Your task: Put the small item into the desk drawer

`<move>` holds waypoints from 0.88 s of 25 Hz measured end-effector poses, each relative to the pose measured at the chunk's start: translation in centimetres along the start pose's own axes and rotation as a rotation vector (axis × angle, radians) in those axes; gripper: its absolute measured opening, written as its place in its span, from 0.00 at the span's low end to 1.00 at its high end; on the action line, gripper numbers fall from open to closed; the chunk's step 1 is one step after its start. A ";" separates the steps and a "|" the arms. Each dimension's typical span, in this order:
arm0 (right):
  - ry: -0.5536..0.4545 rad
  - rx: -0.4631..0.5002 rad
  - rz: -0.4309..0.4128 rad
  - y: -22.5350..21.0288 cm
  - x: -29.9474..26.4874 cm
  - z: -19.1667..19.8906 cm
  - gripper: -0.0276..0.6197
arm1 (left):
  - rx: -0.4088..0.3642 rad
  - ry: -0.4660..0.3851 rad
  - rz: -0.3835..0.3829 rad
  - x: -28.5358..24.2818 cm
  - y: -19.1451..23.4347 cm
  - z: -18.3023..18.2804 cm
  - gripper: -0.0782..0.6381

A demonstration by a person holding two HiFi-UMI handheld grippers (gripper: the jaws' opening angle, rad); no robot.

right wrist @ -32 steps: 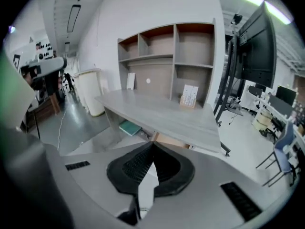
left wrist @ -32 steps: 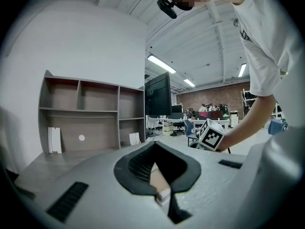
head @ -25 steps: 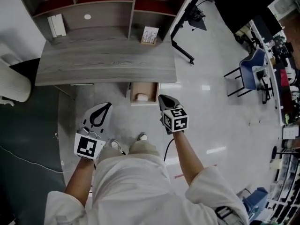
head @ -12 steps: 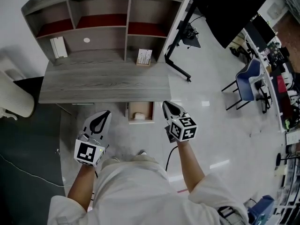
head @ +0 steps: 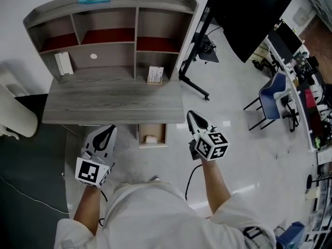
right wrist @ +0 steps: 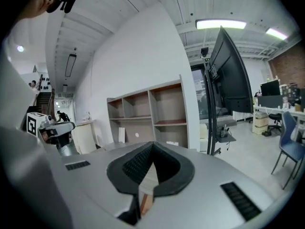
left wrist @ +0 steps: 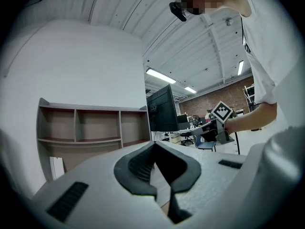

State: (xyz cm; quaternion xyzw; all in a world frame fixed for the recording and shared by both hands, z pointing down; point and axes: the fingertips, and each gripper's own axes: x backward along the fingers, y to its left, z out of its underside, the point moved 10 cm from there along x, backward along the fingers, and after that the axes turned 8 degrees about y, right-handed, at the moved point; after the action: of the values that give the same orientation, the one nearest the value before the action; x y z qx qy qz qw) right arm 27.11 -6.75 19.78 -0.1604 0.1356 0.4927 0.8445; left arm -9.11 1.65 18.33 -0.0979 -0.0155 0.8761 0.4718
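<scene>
The desk drawer [head: 141, 134] stands pulled out under the front edge of the grey desk [head: 111, 101]. A small pale item [head: 150, 138] lies inside it. My left gripper [head: 110, 129] hovers left of the drawer, shut and empty, its tips pointing toward the desk. My right gripper [head: 190, 114] is to the right of the drawer, also shut with nothing between its pads. In the left gripper view the jaws [left wrist: 153, 144] meet at the tip; the right gripper view shows the same closed tips [right wrist: 152, 144].
A hutch with open shelves [head: 109, 30] sits on the desk, with a small white box [head: 155, 75] and a white block [head: 63, 63] below it. A black monitor on a stand [head: 244, 14] is to the right, a blue chair [head: 275, 95] further right, a white chair [head: 15, 113] to the left.
Both grippers have risen and drawn away from the drawer, the right one more. The view has pulled back, so the desk looks smaller. The drawer stays open with the item inside.
</scene>
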 end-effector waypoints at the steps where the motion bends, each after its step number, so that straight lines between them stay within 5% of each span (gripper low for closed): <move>1: -0.025 0.006 0.008 -0.2 0.5 -0.8 0.04 | -0.002 -0.006 -0.007 0.1 0.2 -0.3 0.12; 12: -0.253 0.081 -0.032 1.0 6.3 -6.6 0.04 | -0.002 -0.041 -0.147 3.0 3.1 -2.0 0.12; 22: -0.266 0.128 0.119 2.2 9.1 -5.4 0.04 | 0.043 -0.026 -0.273 6.5 5.0 -0.4 0.12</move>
State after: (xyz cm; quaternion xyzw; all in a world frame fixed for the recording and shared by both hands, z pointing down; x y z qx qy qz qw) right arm 29.20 -0.75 10.99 -0.0314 0.0628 0.5492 0.8327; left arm -16.64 4.23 16.30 -0.0732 -0.0161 0.8051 0.5883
